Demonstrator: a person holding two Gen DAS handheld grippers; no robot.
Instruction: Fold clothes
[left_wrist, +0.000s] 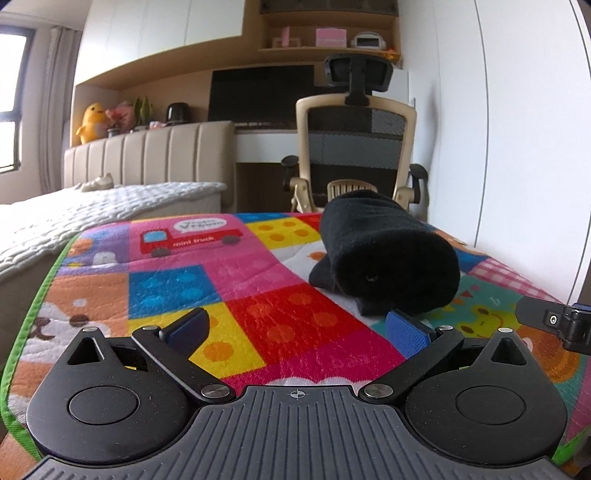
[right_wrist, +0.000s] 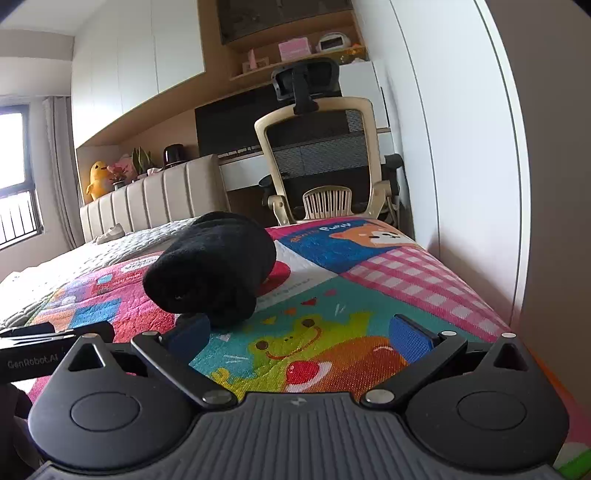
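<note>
Black fleece garment sits rolled on the play mat, just ahead of both grippers. My left gripper and right gripper gape wide, empty. Looks soft, light, floppy; I'd pinch its loose lower edge.

We see bare play mat between wide-spread left gripper pads. Black rolled garment blocks front-right. Right gripper gap clear too; white wall crowds right side.
</note>
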